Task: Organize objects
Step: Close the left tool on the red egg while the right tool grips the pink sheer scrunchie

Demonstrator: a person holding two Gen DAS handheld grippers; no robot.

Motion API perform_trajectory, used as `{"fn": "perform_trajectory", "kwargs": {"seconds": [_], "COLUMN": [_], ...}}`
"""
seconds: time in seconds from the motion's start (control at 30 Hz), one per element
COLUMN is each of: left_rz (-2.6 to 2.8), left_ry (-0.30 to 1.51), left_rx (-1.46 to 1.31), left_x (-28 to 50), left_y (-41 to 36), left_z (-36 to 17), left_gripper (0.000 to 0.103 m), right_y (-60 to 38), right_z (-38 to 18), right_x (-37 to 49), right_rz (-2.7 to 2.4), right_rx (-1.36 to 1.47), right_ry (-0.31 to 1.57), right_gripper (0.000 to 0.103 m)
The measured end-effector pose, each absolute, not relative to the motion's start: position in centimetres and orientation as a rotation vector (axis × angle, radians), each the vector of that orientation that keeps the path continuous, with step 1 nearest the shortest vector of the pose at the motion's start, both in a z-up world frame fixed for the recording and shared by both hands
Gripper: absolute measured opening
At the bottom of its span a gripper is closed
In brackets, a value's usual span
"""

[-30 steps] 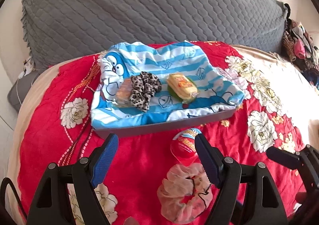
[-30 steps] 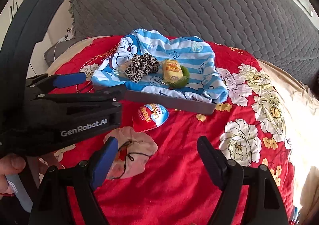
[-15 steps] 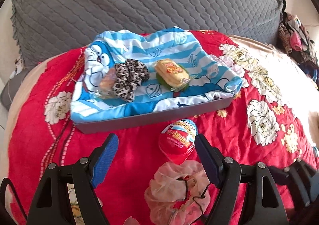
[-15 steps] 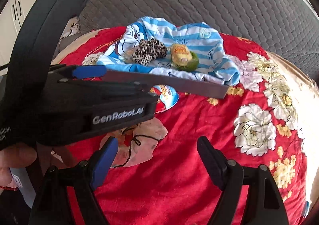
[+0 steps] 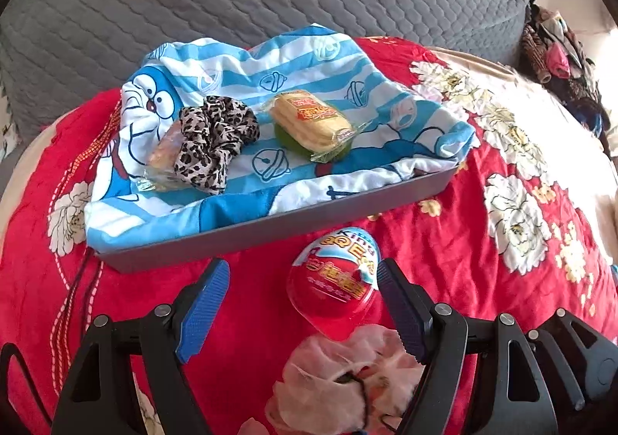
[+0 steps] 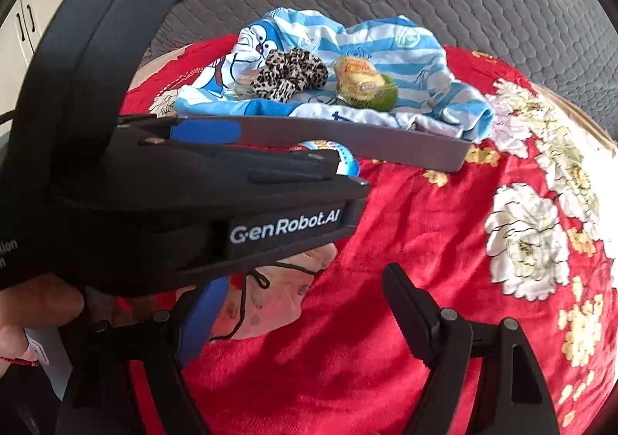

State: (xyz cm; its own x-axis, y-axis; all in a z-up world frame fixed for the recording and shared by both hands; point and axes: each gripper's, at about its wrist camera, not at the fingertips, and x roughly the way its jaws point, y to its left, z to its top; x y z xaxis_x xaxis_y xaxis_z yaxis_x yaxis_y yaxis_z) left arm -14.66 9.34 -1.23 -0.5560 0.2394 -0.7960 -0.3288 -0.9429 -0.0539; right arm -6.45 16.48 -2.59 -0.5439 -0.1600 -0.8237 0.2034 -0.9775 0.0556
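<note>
- Egg-shaped treat [image 5: 334, 282], red below and white-blue at its top, is seen lying on the red floral bedspread [image 5: 444, 253], just in front of the long near wall of the grey tray [image 5: 270, 222].
- Its long axis is judged to run from its red blunt end, nearest the left gripper [image 5: 303, 303], up toward the tray wall, tilted slightly to the right.
- Relative to the egg, the left gripper is placed so that its right-hand pad is just beside the egg's right flank, possibly touching it, while the blue left-hand pad is well apart from the egg's left side.
- The left gripper's jaws are held wide apart, and nothing is gripped between them.
- A pale pink scrunchie [image 5: 347, 377] is found just behind the egg's red end, under the left gripper's fingers.
- From the right wrist view, the egg is mostly hidden behind the left gripper's body; only a sliver of its white-blue top [image 6: 345, 161] is shown.
- The right gripper [image 6: 299, 303] is held farther from the egg than the left, with jaws wide apart and empty above the bedspread; the pink scrunchie is seen by its blue left-hand pad.
- Beyond the egg, inside the tray, a blue striped cartoon cloth [image 5: 309, 68] is spread, with a leopard-print scrunchie [image 5: 214, 141] and a wrapped yellow cake [image 5: 309, 122] laid on it.
- The left gripper is judged the nearer tool for the egg; a shift to the right would be needed to centre it.
</note>
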Motion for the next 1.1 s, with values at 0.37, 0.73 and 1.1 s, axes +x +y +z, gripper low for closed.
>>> {"fn": "perform_trajectory", "kwargs": {"seconds": [0.37, 0.73, 1.1], "left_rz": [2.468, 2.366, 2.312], "left_ry": [0.106, 0.107, 0.045], "left_rx": [-1.257, -1.269, -1.271], "left_x": [-15.4, -16.0, -16.1], "left_y": [8.8, 9.6, 9.3], "left_z": [-2.1, -3.2, -3.4], "left_gripper": [0.080, 0.076, 0.053], "right_y": [15.8, 15.5, 15.5], "right_z": [-3.9, -5.0, -5.1], "right_x": [-7.9, -8.5, -8.9], "right_rz": [-2.581, -2.575, -2.552], "right_rx": [1.392, 1.417, 1.403], "right_ry": [0.094, 0.113, 0.131], "right_gripper": [0.081, 0.055, 0.020]}}
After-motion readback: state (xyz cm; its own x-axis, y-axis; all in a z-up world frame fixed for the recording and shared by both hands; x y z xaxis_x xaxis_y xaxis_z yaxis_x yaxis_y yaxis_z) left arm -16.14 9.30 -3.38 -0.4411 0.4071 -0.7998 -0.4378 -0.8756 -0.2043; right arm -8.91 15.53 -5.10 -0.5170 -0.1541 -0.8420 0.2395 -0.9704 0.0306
